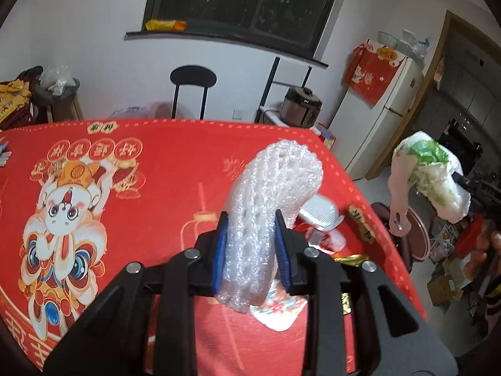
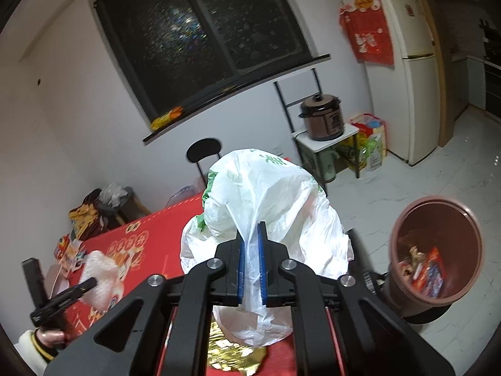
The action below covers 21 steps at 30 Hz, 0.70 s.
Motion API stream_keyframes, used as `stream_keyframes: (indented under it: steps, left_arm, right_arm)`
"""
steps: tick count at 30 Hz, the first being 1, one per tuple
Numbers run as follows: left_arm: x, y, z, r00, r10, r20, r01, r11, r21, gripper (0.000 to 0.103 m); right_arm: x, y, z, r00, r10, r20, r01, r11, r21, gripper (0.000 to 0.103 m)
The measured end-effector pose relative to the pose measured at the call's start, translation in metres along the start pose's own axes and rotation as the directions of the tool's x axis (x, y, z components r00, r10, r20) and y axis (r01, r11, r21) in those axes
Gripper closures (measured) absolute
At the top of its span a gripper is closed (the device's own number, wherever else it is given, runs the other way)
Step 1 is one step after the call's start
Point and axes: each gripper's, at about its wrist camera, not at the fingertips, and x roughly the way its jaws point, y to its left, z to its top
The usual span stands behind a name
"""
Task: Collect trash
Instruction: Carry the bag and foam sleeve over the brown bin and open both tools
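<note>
My left gripper (image 1: 252, 219) is shut on a white foam fruit net (image 1: 266, 206) and holds it above the red tablecloth (image 1: 156, 169). My right gripper (image 2: 252, 230) is shut on a white and green plastic bag (image 2: 266, 200), lifted off the table's right side; the bag also shows in the left wrist view (image 1: 429, 175). The foam net shows at lower left in the right wrist view (image 2: 100, 277). A brown trash bin (image 2: 435, 250) with wrappers inside stands on the floor to the right of the table.
More wrappers lie on the table near its right edge: a silver packet (image 1: 319, 216), a red and white wrapper (image 1: 278, 310) and gold foil (image 2: 235, 360). A black chair (image 1: 192, 84) stands behind the table. A rice cooker (image 2: 322, 119) and fridge (image 2: 413, 72) stand at the right.
</note>
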Motion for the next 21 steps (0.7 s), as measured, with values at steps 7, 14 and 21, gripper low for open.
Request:
stream_keyframes:
  steps: [7,14,21]
  left_arm:
    - [-0.012,-0.043,0.005,1.000,-0.002,0.026,0.002,1.000,0.004,0.072]
    - [-0.010,-0.083,0.002,1.000,0.003,0.021,-0.004,1.000,0.027,0.072]
    - [-0.007,-0.114,-0.003,1.000,0.013,0.012,-0.014,0.999,0.043,0.072]
  right_arm:
    - [-0.009,-0.069,0.016,0.996,-0.091,0.017,0.090,0.995,0.029,0.094]
    - [0.000,-0.141,0.020,0.984,-0.175,-0.020,0.176,0.982,0.063,0.094]
    - [0.012,-0.191,0.023,0.972,-0.230,-0.055,0.234,0.967,0.100,0.094]
